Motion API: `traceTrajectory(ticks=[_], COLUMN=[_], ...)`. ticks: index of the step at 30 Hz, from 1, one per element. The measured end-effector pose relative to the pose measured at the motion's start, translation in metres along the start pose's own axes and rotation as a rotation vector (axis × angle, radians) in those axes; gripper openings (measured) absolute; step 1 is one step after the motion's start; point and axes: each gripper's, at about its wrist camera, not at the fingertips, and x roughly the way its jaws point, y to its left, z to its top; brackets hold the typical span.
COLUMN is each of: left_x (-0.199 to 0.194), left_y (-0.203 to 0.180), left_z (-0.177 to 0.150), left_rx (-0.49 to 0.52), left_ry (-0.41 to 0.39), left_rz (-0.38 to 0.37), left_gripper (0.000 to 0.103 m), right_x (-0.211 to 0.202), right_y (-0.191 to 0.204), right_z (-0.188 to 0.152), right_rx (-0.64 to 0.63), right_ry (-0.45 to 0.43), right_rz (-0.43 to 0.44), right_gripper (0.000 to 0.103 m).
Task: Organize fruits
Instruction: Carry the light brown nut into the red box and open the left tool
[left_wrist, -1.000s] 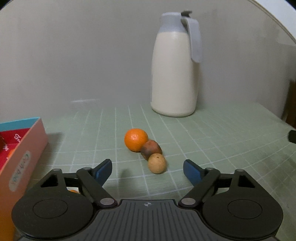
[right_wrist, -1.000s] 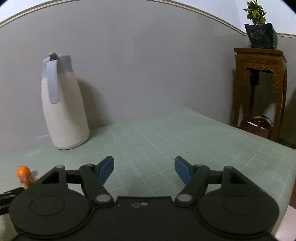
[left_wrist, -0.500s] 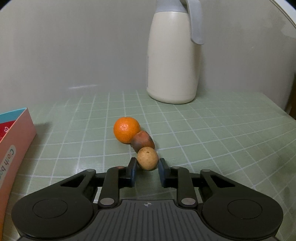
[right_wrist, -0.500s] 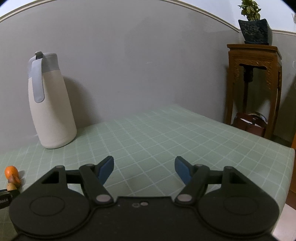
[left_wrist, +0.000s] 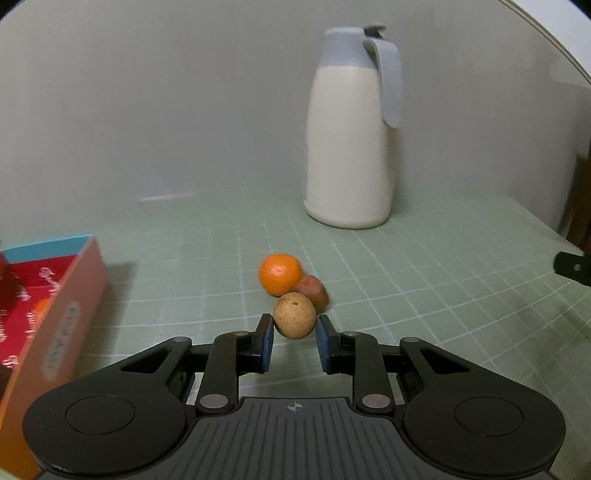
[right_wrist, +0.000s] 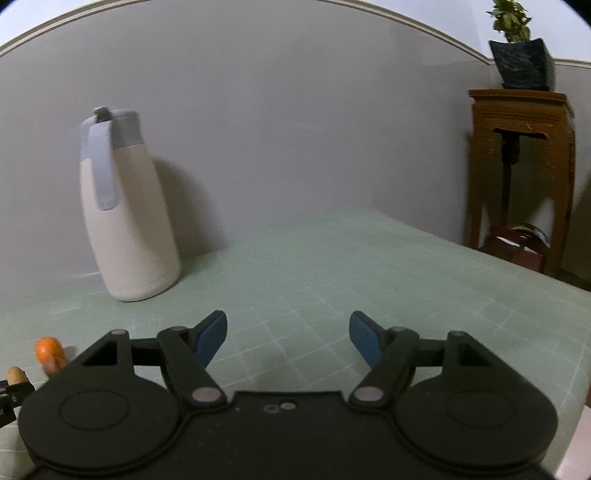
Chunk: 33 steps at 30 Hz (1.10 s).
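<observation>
My left gripper (left_wrist: 294, 332) is shut on a small tan round fruit (left_wrist: 294, 315), which is held a little above the green grid mat (left_wrist: 424, 295). Just behind it on the mat lie an orange (left_wrist: 279, 274) and a reddish-brown fruit (left_wrist: 313, 290), touching each other. A red and orange box (left_wrist: 51, 310) with a blue rim stands at the left, with something orange inside. My right gripper (right_wrist: 288, 334) is open over bare mat with nothing between its fingers. In the right wrist view the orange (right_wrist: 47, 348) and the tan fruit (right_wrist: 15, 374) show at the far left.
A tall cream jug (left_wrist: 351, 144) with a grey lid and handle stands at the back near the wall. A wooden stand (right_wrist: 521, 162) with a potted plant (right_wrist: 519, 51) is beyond the table's right edge. The table edge (right_wrist: 535, 269) runs along the right.
The left gripper moved in to the tan fruit, shut on it and lifted it off the mat. The reddish-brown fruit looks blurred, as if nudged. The right gripper stayed open.
</observation>
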Motion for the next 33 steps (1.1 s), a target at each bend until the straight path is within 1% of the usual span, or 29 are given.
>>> traceTrajectory(ticks=[7,14,22,33], left_x=[-0.023,-0.042,-0.057,-0.073], left_y=[0.025,0.045,0.06,0.091], left_z=[-0.001,0.001,0.001,0.0], left_rx=[-0.007,-0.013,-0.018,-0.033], left_ry=[-0.023,-0.049,-0.069,-0.079], left_rz=[0.025,0.052,0.076,0.103], left_gripper=[0.025,0.025,0.025,0.025], right_x=[-0.007,-0.011,-0.014,-0.021], right_y=[0.026,0.046,0.064,0.085], right_z=[0.0,-0.002,-0.005,-0.01], right_rx=[-0.014,-0.021,-0.034,-0.046], right_ry=[-0.008,-0.01,-0.008,-0.004], right_rz=[0.053,0.087,0.113,0.149], right_gripper=[0.073,0.073,0.073,0.073])
